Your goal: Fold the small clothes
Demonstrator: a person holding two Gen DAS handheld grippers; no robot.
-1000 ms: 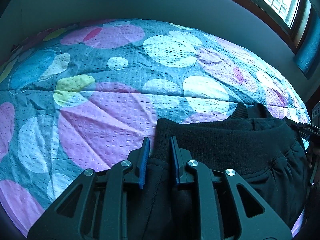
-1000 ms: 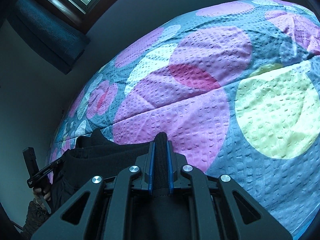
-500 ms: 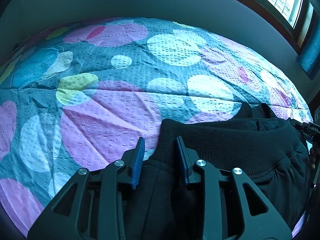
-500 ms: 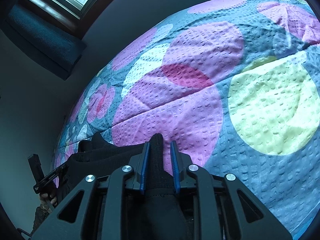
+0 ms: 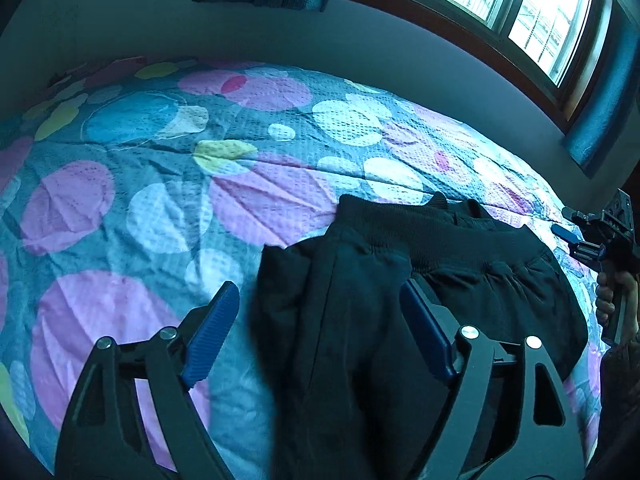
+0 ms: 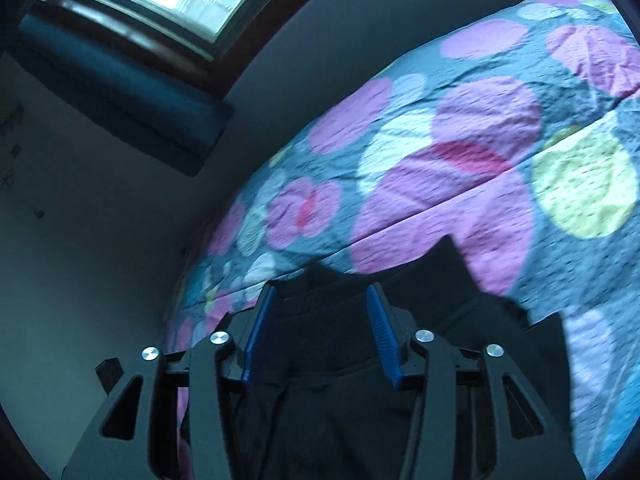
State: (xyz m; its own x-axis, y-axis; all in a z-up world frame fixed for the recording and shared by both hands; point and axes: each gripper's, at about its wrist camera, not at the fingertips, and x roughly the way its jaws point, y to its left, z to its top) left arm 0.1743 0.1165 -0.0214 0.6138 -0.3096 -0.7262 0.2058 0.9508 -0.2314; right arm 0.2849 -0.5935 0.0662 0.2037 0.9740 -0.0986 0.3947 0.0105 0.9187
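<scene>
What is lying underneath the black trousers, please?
The black trousers lie on the polka-dot bedspread, which shows all around them. Whatever is under the folded cloth itself is hidden.

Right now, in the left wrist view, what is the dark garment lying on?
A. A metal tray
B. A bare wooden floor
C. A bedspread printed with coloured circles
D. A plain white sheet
C. The black garment lies on the bedspread, whose blue ground carries pink, white and yellow circles on every side of the cloth.
</scene>
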